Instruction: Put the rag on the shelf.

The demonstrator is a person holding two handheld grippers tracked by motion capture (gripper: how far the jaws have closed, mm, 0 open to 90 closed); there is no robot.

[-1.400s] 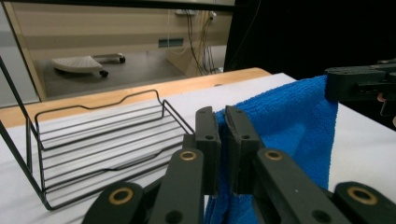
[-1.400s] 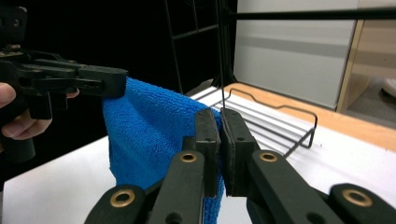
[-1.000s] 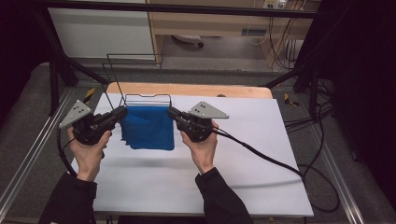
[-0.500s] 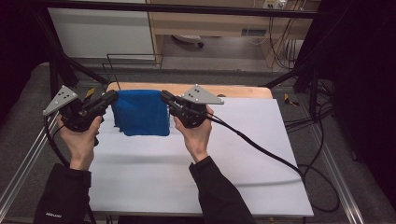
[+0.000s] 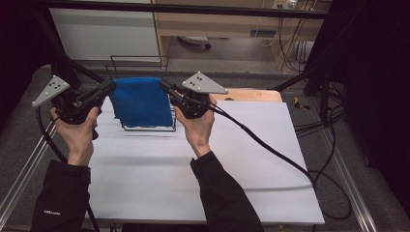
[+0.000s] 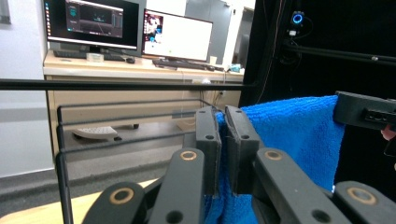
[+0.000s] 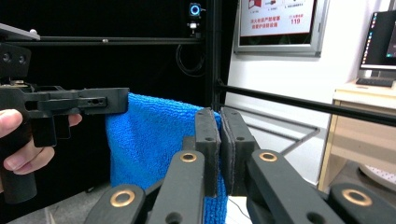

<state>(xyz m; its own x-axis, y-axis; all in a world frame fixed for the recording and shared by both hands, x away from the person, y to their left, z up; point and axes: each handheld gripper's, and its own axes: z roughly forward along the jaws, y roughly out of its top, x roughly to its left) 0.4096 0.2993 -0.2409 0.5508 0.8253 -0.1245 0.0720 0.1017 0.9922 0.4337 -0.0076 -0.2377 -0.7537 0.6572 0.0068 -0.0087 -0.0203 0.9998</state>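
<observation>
Blue terry cloth, one towel (image 5: 141, 101), hangs stretched in the air above the white table (image 5: 193, 174), at about eleven o'clock from the table's middle. One black two-jaw gripper holds each upper corner. The left gripper (image 5: 107, 88) pinches the corner at the towel's nine o'clock side; in the left gripper view its jaws are clamped flat on the blue pile (image 6: 289, 135). The right gripper (image 5: 164, 87) bites the three o'clock corner the same way, pads pressed tight on the fabric (image 7: 154, 140). Two hands, two grey three-cornered plates, two trailing cables.

Below the towel's lower edge stands one thin black wire rack (image 5: 150, 126) on the table; a second wire frame (image 5: 138, 60) stands beyond the far edge at twelve o'clock. One light wooden board (image 5: 251, 94) lies at one o'clock.

Two lit monitors (image 6: 177, 35) sit on a desk behind. A wall poster (image 7: 278, 21) carries red text, probably the number "119", though it is too small to be sure.
</observation>
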